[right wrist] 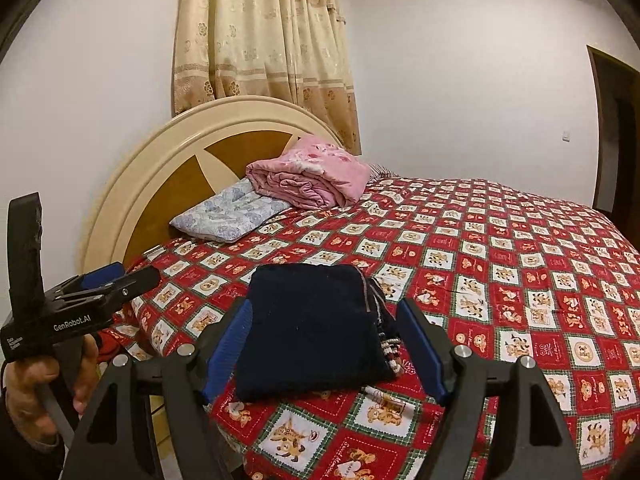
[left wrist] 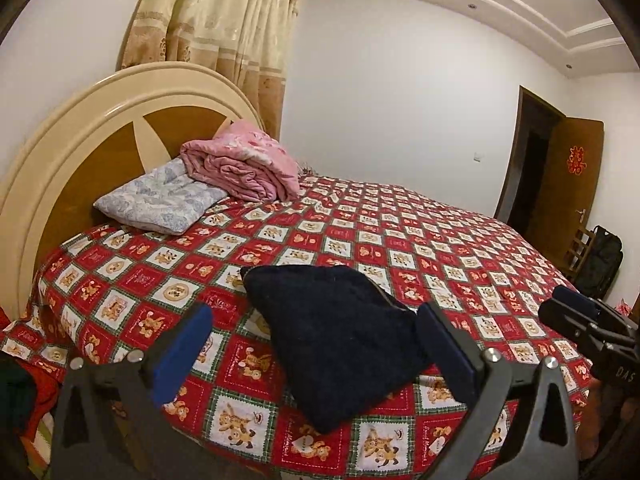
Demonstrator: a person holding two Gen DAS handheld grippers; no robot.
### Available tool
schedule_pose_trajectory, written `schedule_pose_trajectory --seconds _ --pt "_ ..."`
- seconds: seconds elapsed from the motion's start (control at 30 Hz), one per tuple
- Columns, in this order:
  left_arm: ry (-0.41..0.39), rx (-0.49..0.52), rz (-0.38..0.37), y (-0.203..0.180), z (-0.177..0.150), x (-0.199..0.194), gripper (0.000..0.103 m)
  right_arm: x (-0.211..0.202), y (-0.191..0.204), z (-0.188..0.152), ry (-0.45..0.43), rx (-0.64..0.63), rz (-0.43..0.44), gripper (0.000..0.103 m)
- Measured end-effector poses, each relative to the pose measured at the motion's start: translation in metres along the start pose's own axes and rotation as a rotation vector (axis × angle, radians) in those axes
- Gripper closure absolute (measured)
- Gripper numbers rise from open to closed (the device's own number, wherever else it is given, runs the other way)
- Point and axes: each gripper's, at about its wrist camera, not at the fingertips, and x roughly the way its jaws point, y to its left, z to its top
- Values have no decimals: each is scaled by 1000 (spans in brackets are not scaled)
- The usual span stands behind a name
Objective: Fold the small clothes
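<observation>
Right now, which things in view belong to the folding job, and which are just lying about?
Part of the job:
- dark folded garment on the red patterned bedspread
- left gripper, open
- right gripper, open

Just lying about:
- pink blanket
- pale blue pillow
- headboard
- curtain
- black backpack by the door

Both grippers: black frames, blue pads, silver screws; left gripper (right wrist: pixel 120 276) at frame's left edge has white "GenRobot.AI" lettering, right gripper (left wrist: pixel 576 304) at right edge shows "DAS".
</observation>
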Motion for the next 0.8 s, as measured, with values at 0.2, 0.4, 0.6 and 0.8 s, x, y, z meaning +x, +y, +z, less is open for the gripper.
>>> schedule_pose_trajectory --seconds 0.2,0.4,0.6,0.8 --pt "6 1 1 0 -1 0 0 -1 0 -1 3 6 3 28" --pt "11 12 -4 -2 -1 1 0 0 0 -4 6 11 4 28" --pt "15 30 0 -4 -1 2 0 -1 1 -5 -5 14 6 28" --pt "10 54 -9 -8 1 1 0 -1 0 -6 -10 14 2 28"
